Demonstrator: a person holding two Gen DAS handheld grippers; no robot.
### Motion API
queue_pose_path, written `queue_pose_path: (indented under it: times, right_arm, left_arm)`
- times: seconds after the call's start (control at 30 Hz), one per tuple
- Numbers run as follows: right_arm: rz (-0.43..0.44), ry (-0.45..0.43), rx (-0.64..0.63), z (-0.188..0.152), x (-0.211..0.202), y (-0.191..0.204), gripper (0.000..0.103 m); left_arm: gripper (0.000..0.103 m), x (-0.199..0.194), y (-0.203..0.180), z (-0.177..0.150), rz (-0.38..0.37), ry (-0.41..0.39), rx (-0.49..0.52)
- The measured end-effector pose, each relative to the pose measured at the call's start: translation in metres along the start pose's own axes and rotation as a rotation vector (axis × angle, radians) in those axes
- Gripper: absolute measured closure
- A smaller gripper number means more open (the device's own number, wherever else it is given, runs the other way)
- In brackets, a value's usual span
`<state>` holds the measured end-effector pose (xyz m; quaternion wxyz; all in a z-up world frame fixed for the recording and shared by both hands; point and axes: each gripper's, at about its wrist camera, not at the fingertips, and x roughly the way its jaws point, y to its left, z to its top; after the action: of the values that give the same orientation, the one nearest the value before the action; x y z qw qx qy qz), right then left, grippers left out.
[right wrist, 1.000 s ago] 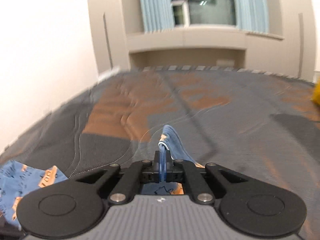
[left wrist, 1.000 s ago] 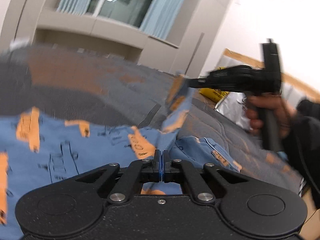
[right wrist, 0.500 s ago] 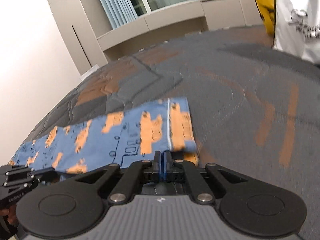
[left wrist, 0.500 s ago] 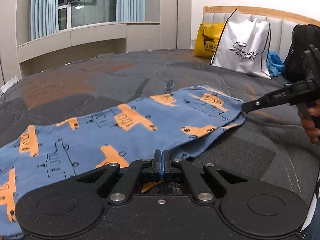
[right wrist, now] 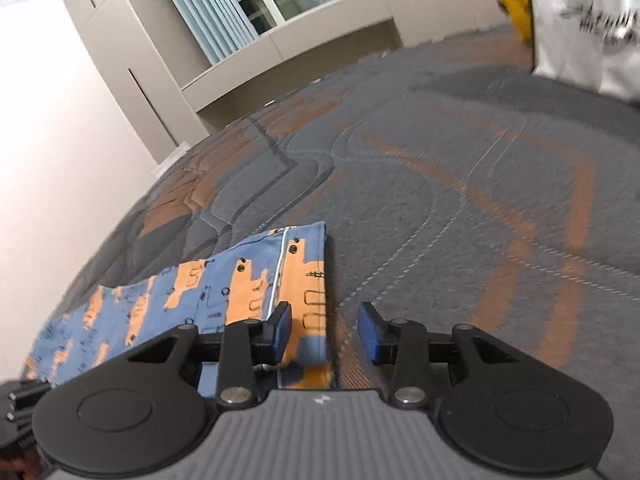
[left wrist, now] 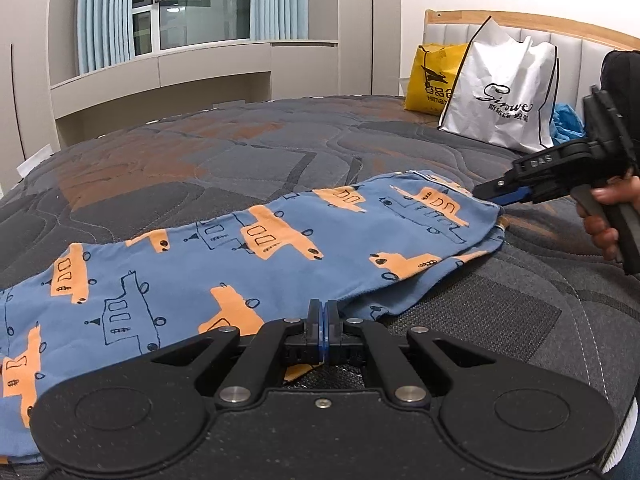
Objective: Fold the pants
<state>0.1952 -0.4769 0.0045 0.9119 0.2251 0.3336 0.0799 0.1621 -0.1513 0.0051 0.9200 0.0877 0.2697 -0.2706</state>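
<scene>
Blue pants [left wrist: 256,248] with orange vehicle prints lie flat across the grey quilted bed [left wrist: 224,160], running from near left to far right. The left gripper [left wrist: 322,316] has its fingers pressed together at the pants' near edge. The right gripper [left wrist: 496,194], in a hand [left wrist: 604,216], sits at the right end. A white bag [left wrist: 504,96] and a yellow bag [left wrist: 434,76] lean on the headboard [left wrist: 592,44].

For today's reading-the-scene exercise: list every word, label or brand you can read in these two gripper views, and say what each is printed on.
"DAS": on the black arm of the right gripper, seen from the left wrist.
"Sinwe": script logo on the white bag; the characters beneath it are too small to read.
"Hima...": partly hidden print on the yellow bag; the characters above it are unreadable.
White bag print in the right wrist view: blurred.
Pants: drawings only, no words.
</scene>
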Motion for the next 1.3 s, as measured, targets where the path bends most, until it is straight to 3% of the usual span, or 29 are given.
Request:
queue_pose_path:
  times: [0.03,0.07,0.1,0.23,0.4,0.6,0.67,0.73,0.8,0.87,0.97,1.0,1.03,1.07,1.1,1.17,1.23,1.3]
  right_arm:
    - [0.014,0.012,0.017,0.003,0.006,-0.003,0.064]
    - [0.019,0.018,0.025,0.004,0.010,-0.004,0.081]
    - [0.026,0.026,0.018,0.006,0.014,-0.004,0.090]
    - [0.020,0.019,-0.060,0.011,0.016,0.007,0.095]
    - [0.033,-0.038,-0.109,0.017,-0.010,0.014,0.095]
    - [0.023,0.051,-0.159,0.006,-0.003,0.015,0.094]
    - [0.020,0.076,-0.162,0.001,0.005,0.010,0.080]
    - [0.030,0.062,-0.140,0.000,0.003,0.003,0.075]
    - [0.056,0.056,-0.123,0.001,0.000,-0.003,0.070]
    - [0.093,0.085,-0.122,0.002,0.002,-0.008,0.053]
    - [0.166,0.113,-0.097,0.003,0.009,-0.013,0.050]
    - [0.175,0.117,-0.089,0.003,0.012,-0.013,0.051]
    - [0.177,0.117,-0.087,0.003,0.015,-0.012,0.055]
    - [0.171,0.116,-0.096,0.003,0.016,-0.010,0.063]
    - [0.160,0.114,-0.112,0.001,0.018,-0.007,0.066]
    - [0.166,0.114,-0.097,0.000,0.019,-0.006,0.084]
    - [0.178,0.118,-0.067,-0.001,0.016,-0.007,0.090]
    - [0.132,0.094,-0.131,-0.004,0.008,0.003,0.091]
  left_arm:
    - [0.103,0.000,0.000,0.001,0.003,-0.003,-0.002]
    - [0.103,-0.001,0.000,0.001,0.006,-0.006,-0.004]
    - [0.103,-0.001,-0.001,0.002,0.008,-0.008,-0.005]
    - [0.103,-0.007,-0.001,0.006,0.015,-0.025,-0.007]
    - [0.103,-0.021,-0.001,0.014,0.028,-0.053,0.000]
    - [0.103,-0.018,-0.004,0.001,0.019,0.019,0.024]
    - [0.101,-0.012,-0.003,-0.005,0.001,0.046,0.002]
    - [0.088,-0.010,0.001,-0.009,-0.021,0.057,-0.024]
    - [0.083,-0.011,0.003,-0.011,-0.038,0.052,-0.049]
    - [0.072,-0.015,0.004,-0.011,-0.049,0.030,-0.074]
    - [0.054,-0.018,0.005,-0.011,-0.063,-0.007,-0.123]
    - [0.050,-0.018,0.005,-0.011,-0.057,-0.018,-0.143]
    - [0.040,-0.018,0.006,-0.010,-0.036,-0.028,-0.165]
    - [0.033,-0.017,0.006,-0.009,-0.005,-0.036,-0.176]
    - [0.033,-0.017,0.007,-0.008,0.037,-0.043,-0.183]
    - [0.033,-0.018,0.010,-0.009,0.072,-0.046,-0.209]
    - [0.033,-0.022,0.017,-0.010,0.070,-0.059,-0.256]
    - [0.033,-0.027,0.022,-0.010,0.086,-0.069,-0.278]
